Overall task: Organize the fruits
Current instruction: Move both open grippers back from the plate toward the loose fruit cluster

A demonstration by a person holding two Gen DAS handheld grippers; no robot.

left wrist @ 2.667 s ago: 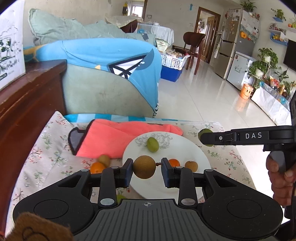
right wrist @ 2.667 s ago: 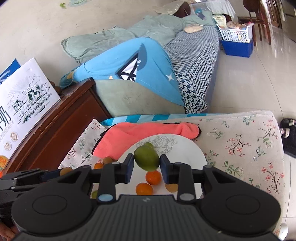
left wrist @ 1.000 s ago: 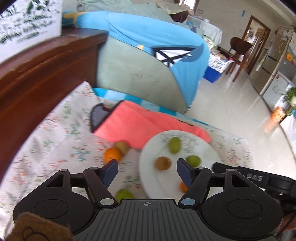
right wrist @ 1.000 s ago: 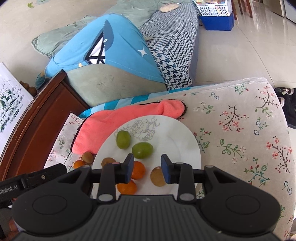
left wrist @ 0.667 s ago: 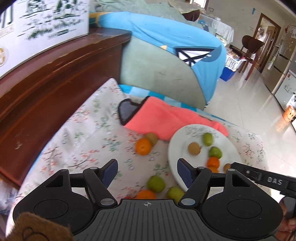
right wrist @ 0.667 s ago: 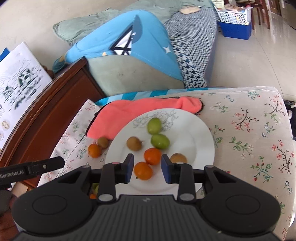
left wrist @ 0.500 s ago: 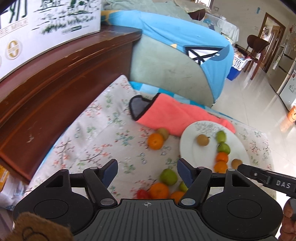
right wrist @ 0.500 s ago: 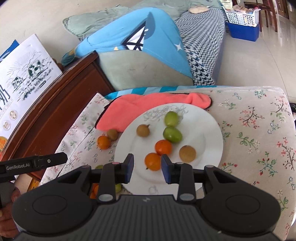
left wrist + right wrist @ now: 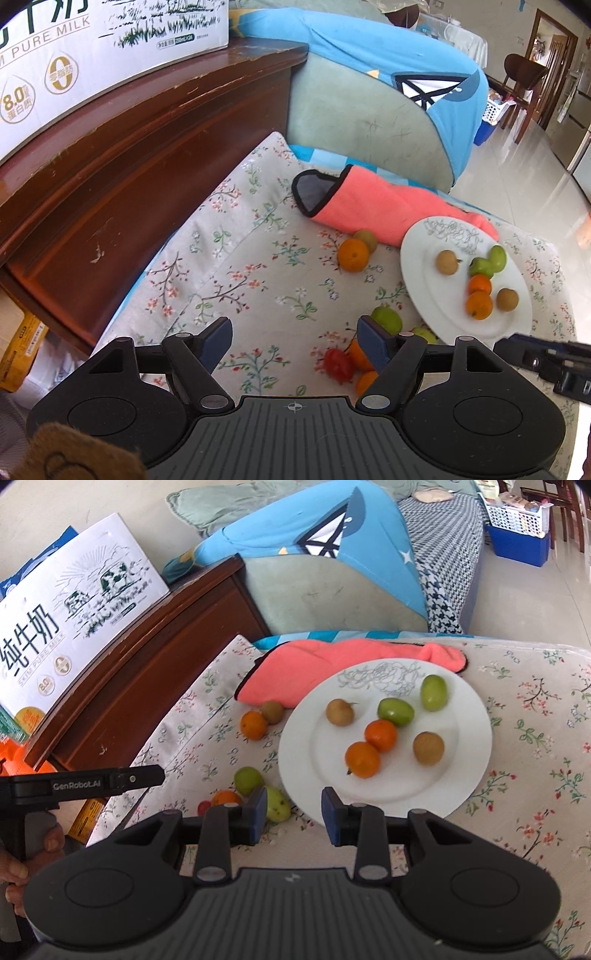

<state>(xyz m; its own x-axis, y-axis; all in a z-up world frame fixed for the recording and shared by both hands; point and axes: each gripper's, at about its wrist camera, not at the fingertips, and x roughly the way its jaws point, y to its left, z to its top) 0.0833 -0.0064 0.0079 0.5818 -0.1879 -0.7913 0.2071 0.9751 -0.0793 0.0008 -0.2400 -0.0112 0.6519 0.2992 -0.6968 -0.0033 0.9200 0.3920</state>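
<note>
My left gripper [image 9: 295, 341] has its jaws spread wide with nothing between them but the floral cloth [image 9: 236, 266]; they have just been opening a little further. The loose fruit lies at and past its right fingertip [image 9: 373, 341]: a green fruit [image 9: 387, 319] just beyond the tip, a red one [image 9: 338, 363] and two oranges [image 9: 360, 356] half hidden beside it.

My right gripper [image 9: 293, 812] stands narrowly parted and holds nothing, poised over the near rim of the white plate [image 9: 469, 775]. A green fruit [image 9: 277, 805] sits just right of its left fingertip [image 9: 258, 810].

Further out, the plate carries six fruits: two oranges [image 9: 364, 758], two brown ones [image 9: 428, 747] and two green ones [image 9: 395, 710]. Left of it an orange [image 9: 253, 724] and a brown fruit [image 9: 272, 712] touch, against the pink towel [image 9: 332, 661].

A few seconds ago each gripper carried a fruit, a brown one in the left and a green one in the right; both now lie on the plate.
</note>
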